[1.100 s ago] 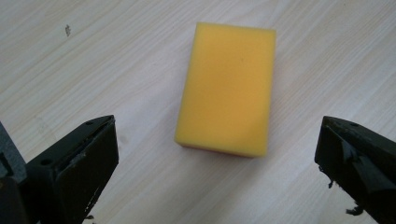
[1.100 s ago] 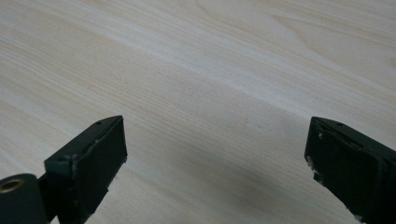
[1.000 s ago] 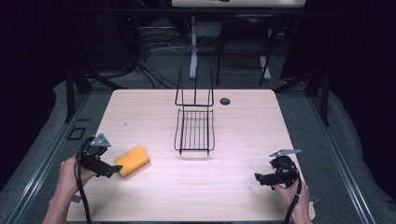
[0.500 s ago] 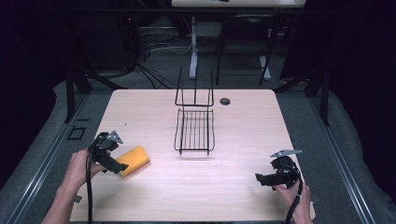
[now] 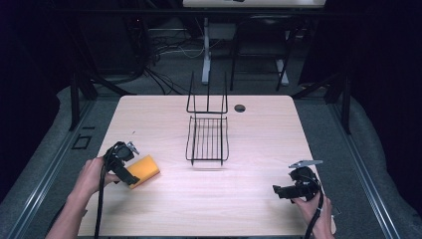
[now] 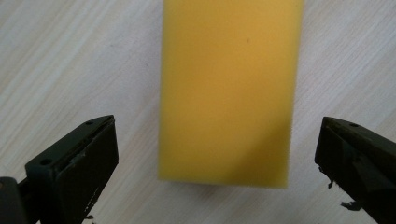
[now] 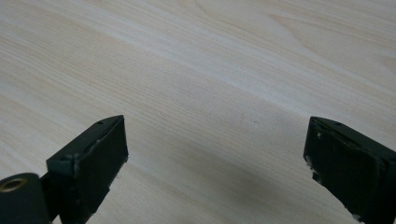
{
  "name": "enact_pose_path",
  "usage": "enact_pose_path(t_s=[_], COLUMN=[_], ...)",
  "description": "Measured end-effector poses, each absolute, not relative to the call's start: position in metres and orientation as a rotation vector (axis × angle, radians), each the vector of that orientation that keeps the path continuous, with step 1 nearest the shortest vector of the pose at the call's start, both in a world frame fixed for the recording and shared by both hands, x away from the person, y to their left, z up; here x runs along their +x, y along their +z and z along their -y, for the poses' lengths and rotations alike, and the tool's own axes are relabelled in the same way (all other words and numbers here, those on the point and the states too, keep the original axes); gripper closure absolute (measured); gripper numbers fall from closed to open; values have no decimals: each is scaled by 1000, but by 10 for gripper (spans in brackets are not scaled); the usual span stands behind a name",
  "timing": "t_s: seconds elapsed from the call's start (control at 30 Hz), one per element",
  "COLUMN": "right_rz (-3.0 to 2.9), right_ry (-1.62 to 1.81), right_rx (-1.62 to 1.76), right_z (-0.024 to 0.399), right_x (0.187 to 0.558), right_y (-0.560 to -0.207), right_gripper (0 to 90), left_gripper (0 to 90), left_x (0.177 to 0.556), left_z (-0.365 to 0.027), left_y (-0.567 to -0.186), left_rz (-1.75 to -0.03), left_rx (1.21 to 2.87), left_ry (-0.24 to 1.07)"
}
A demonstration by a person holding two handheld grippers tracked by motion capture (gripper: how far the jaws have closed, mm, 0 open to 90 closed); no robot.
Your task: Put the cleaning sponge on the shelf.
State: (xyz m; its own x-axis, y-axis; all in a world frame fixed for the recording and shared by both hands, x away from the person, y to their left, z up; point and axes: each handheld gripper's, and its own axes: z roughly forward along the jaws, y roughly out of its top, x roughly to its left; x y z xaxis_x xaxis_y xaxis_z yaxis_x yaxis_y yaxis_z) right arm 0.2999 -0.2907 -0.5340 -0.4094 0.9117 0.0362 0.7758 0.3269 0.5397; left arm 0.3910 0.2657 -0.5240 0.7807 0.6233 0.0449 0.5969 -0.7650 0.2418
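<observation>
The step in hand appears to be the approach to a grasp. The yellow sponge (image 5: 142, 171) lies flat on the wooden table (image 5: 259, 134), near its left front part and well apart from the black wire rack (image 5: 207, 139) that stands in the middle. In the high view the left gripper (image 5: 128, 175) hovers at the near end of the sponge, held by the person's left hand (image 5: 94, 174).

In the left gripper view, the sponge (image 6: 229, 88) lies lengthwise ahead, and its near short edge is between the two black jaws. The jaws are spread wide, with a gap on each side of the sponge, so nothing is pinched yet. It is not possible to tell if the tips already reach the level of the table.

The right gripper (image 5: 281, 190) waits low over the right front part of the table, well apart from the sponge. In the right gripper view its jaws are also spread wide, over bare wood (image 7: 210, 70).

The next move probably calls for moving the left gripper a little forward and down, until the jaws stand on both long sides of the sponge, and then pressing them together. The sponge looks soft, so a gentle squeeze should be enough.
</observation>
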Motion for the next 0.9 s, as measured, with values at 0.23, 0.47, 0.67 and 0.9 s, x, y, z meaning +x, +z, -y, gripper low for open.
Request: enact_pose_path(t_s=[0.23, 0.47, 0.67, 0.9], right_rz=[-2310, -2309, -2310, -2319], right_ry=[742, 747, 745, 713], right_rx=[1531, 1539, 1535, 1527], right_z=[289, 289, 289, 290], right_x=[299, 299, 299, 299], right_y=[-535, -536, -536, -535], right_gripper=[62, 63, 66, 69], left_gripper=[28, 145, 191, 235], left_x=[395, 394, 394, 391], left_z=[-267, -268, -266, -268], left_y=[-534, -537, -540, -540], left_rz=[-975, -985, -972, -965], left_rx=[2790, 2791, 2802, 2774], left_ry=[147, 171, 187, 193])
